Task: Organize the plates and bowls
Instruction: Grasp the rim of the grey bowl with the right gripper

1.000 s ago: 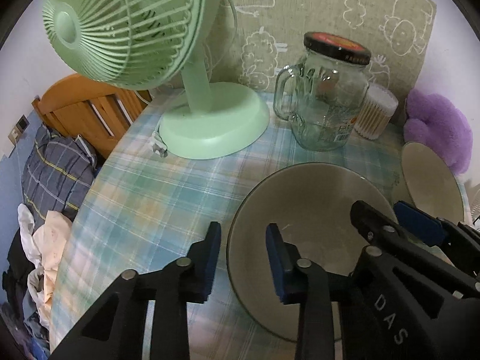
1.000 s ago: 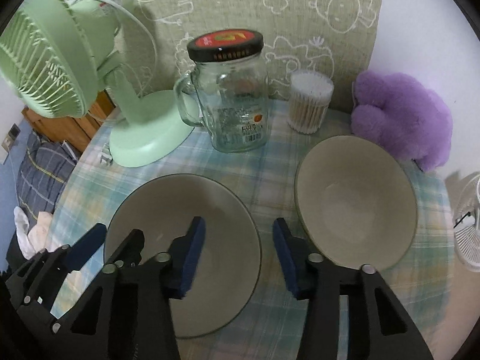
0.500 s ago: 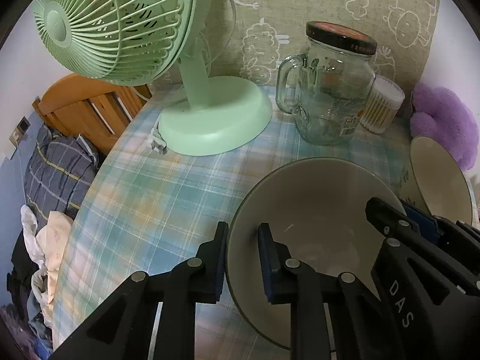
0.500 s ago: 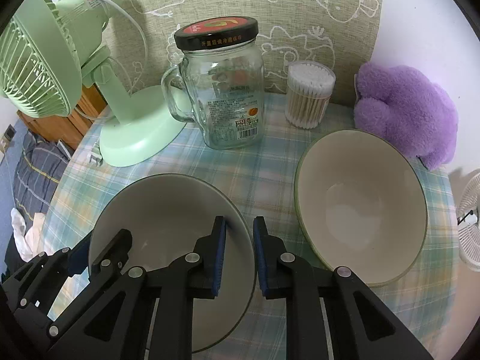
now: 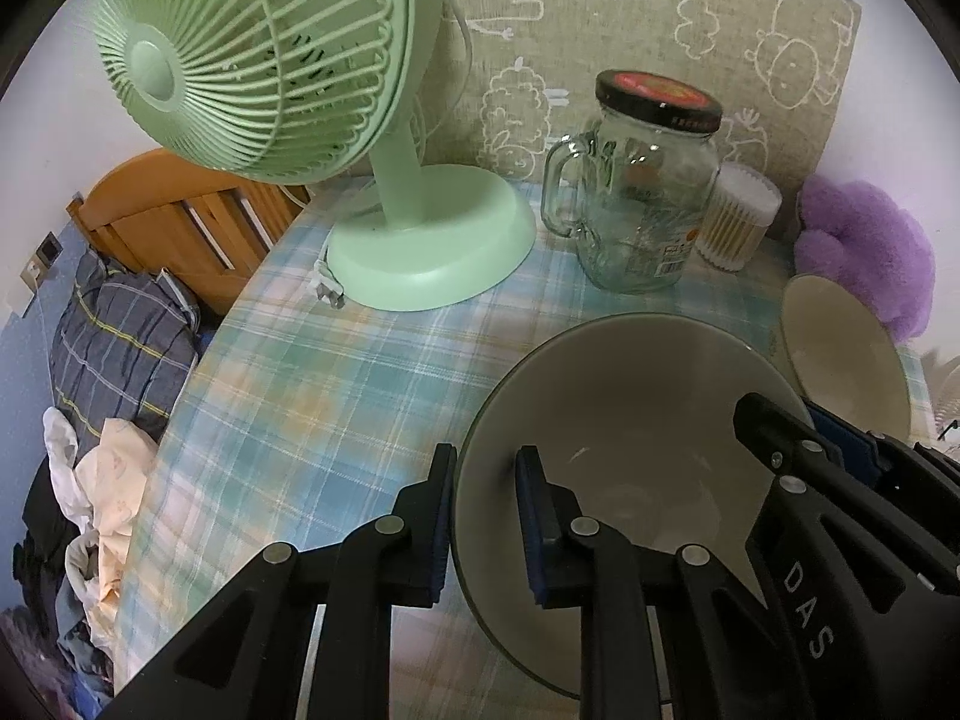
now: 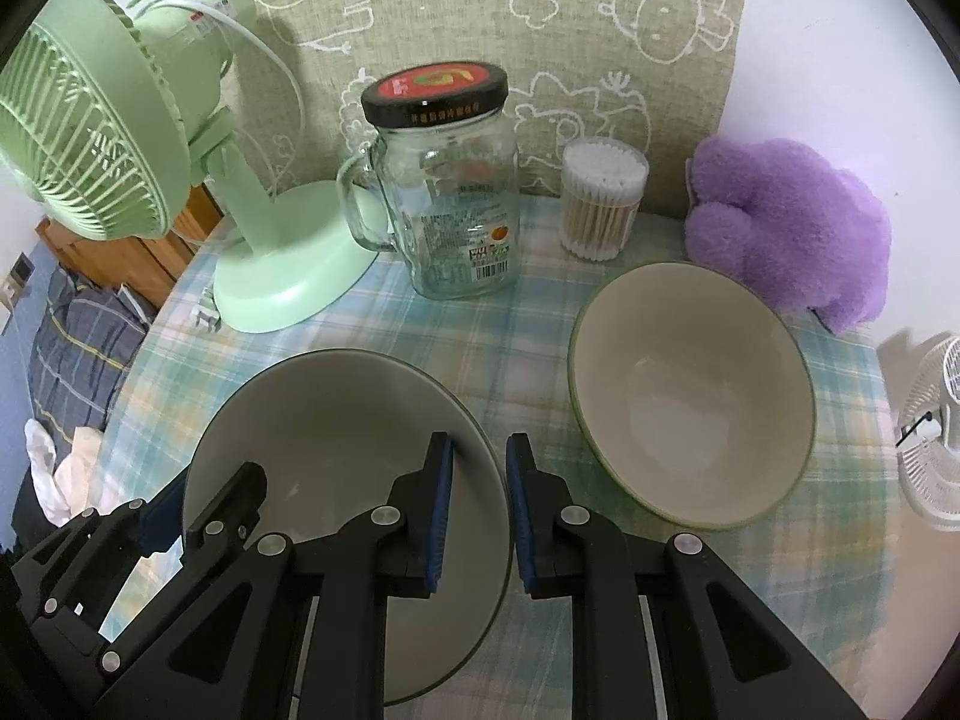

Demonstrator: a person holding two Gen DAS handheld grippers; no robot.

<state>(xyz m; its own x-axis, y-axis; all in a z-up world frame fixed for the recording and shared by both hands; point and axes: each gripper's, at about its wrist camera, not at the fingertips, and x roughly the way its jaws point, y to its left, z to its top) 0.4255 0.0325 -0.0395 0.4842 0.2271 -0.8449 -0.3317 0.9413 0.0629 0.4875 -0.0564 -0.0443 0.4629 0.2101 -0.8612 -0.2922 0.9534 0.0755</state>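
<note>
- Left camera: the left gripper [image 5: 483, 516] pinches the left rim of the near bowl [image 5: 630, 408]. One pad is outside the rim and one is inside.
- The near bowl sits on the checked table [image 5: 312, 384], low and to the right in this view.
- The right gripper [image 5: 834, 444] shows at the right, on the bowl's right rim.
- A second bowl [image 5: 840, 354] is farther right, just beside the near one.
- A green fan [image 5: 258, 54] stands at the far left of the table. A glass jar [image 5: 636, 204] with a black lid stands to its right.
- A tub of cotton swabs [image 5: 741, 219] is just right of the jar. A purple plush [image 5: 870, 252] lies at the far right.
- Clothes [image 5: 114, 348] lie off the table on the left.
- Right camera: the right gripper [image 6: 477, 516] pinches the right rim of the near bowl [image 6: 336, 432], one pad inside and one outside.
- The left gripper [image 6: 165, 507] holds the bowl's left rim.
- The second bowl [image 6: 690, 396] sits to the right, close by; I cannot tell if the two bowls touch.
- The fan [image 6: 90, 132], jar [image 6: 450, 192], swabs [image 6: 603, 207] and plush [image 6: 792, 234] line the far side, left to right.
- A white fan [image 6: 936, 426] peeks in at the right edge.
</note>
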